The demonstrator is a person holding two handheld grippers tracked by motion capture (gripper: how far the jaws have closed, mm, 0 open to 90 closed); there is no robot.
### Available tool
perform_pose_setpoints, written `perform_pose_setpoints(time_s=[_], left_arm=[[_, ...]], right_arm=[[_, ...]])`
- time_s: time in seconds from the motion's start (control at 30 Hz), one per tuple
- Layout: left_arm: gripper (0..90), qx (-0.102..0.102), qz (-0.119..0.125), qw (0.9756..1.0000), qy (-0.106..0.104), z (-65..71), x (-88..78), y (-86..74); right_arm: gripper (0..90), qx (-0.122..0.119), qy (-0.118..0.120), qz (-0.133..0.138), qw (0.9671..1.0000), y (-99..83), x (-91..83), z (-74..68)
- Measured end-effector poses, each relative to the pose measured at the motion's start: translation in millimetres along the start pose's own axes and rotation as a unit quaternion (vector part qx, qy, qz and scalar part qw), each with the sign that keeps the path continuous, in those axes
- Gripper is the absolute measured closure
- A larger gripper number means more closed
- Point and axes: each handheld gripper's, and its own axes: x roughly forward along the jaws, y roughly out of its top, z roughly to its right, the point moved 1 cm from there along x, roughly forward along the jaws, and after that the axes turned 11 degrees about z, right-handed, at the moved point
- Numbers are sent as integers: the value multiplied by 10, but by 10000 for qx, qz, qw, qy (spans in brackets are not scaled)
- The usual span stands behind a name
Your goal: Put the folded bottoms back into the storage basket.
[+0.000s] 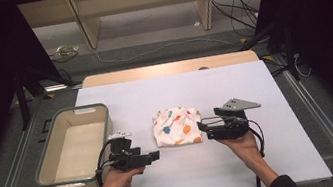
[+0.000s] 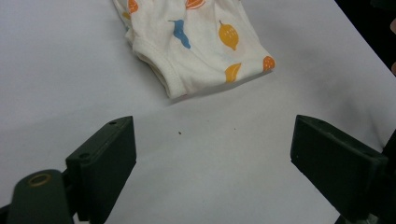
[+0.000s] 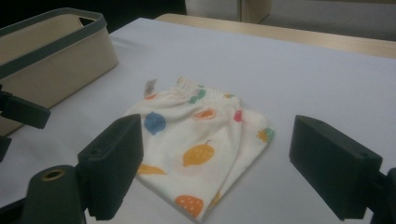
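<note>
A small folded white garment [image 1: 177, 126] printed with coloured fruit lies in the middle of the white table [image 1: 180, 96]. My right gripper [image 1: 203, 127] hovers just off its right edge, jaws wide apart and empty; in the right gripper view the garment [image 3: 201, 149] lies straight ahead between the jaw lines. My left gripper [image 1: 156, 156] is held low at the garment's near left, open, with bare table between its jaws; the left gripper view has the garment [image 2: 196, 42] a short way ahead. The two black pads [image 2: 105, 163] touch nothing.
A beige bin with a grey rim [image 1: 73, 143] stands empty at the table's left edge, also seen at the left of the right gripper view as the bin [image 3: 51, 56]. Wooden furniture legs and cables lie on the floor beyond the table's far edge.
</note>
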Motion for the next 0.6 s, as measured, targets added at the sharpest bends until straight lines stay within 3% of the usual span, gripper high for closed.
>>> perform_pose_setpoints(time_s=[0.6], left_arm=[[148,-201,-129,9996,132,-46,133,24]], right_arm=[[185,104,-4,-276,9996,-49,243,66]])
